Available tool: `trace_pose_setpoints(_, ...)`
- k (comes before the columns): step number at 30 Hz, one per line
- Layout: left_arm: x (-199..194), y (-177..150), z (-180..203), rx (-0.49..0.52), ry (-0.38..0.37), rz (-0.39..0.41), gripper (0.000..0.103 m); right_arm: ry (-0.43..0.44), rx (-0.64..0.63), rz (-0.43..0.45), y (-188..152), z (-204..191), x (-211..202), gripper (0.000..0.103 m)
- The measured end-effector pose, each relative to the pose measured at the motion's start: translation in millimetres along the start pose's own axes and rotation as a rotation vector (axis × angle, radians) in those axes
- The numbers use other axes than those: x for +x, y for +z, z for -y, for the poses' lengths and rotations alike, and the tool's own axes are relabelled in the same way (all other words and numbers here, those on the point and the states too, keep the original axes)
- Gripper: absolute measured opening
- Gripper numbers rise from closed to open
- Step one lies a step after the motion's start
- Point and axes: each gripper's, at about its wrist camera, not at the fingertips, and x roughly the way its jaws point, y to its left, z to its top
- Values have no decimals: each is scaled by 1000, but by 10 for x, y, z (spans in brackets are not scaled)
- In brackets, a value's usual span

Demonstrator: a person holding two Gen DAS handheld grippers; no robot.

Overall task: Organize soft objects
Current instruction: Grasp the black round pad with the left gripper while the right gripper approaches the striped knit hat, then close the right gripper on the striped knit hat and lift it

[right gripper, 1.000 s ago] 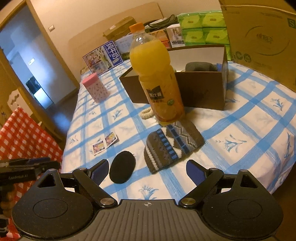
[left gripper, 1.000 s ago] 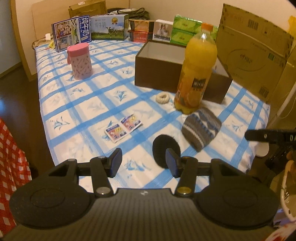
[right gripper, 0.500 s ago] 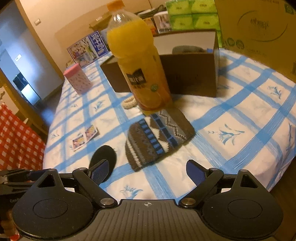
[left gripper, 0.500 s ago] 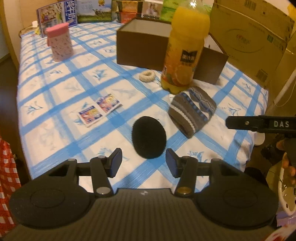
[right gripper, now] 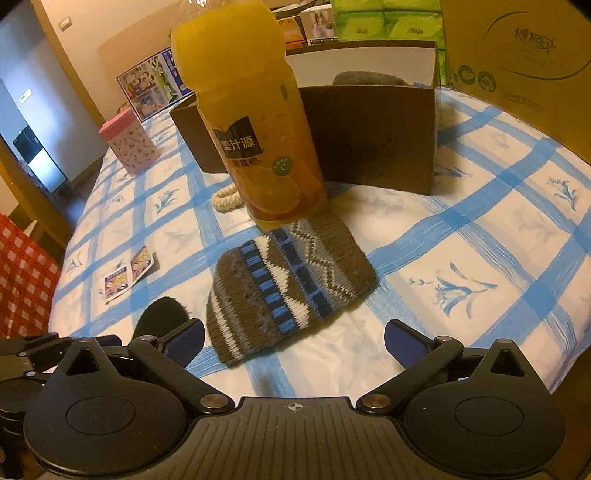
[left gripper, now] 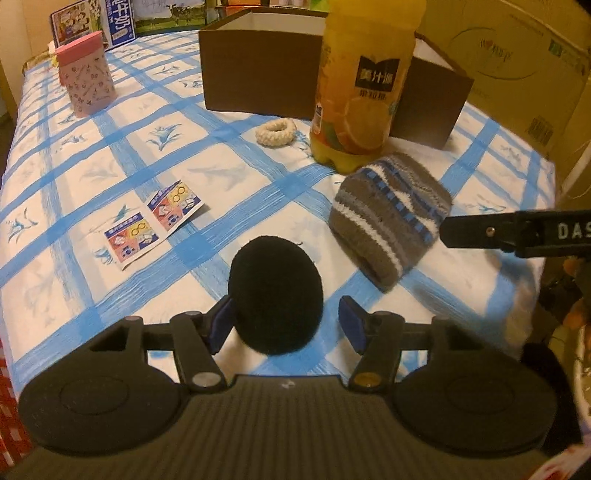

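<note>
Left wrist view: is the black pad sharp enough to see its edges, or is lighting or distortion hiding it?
Left wrist view: black pad reads as a featureless dark blob with a clear outline under dim yellow light; fisheye bends the tablecloth lines. Right wrist view: the pad is mostly hidden behind the gripper finger.

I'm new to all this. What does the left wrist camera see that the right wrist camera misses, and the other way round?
Only the left wrist view shows the whole black round pad between the open left gripper fingers, and the full cream hair tie.

Only the right wrist view shows a grey item inside the brown box, the green packs behind, and the doorway.

Both show the orange juice bottle, the knitted sock, the pink tin, the small leaflets and the blue checked cloth. The open right gripper frames the sock.
</note>
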Motion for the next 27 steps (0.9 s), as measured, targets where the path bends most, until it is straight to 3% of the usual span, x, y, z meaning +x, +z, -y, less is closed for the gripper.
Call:
trace_pose_setpoints(3, 130, 12, 8, 7, 16, -8, 59, -8, -35, -4, 15, -11, 84, 103)
trace_pose_setpoints(11, 238, 43, -42, 12, 27, 25, 47, 8, -113, 47, 62, -53, 221, 103)
trace_pose_setpoints(17, 279, 106, -68, 9, 33, 40, 46, 21, -142, 33, 161, -104, 413, 103)
trace_pose_setpoints(21, 306, 136, -88, -3, 34, 44, 46, -17, -195, -8, 162, -178, 679, 103)
trace_pose_setpoints(27, 325, 157, -80, 7, 39, 51, 45, -91, -294, 15, 108, -273, 818, 102)
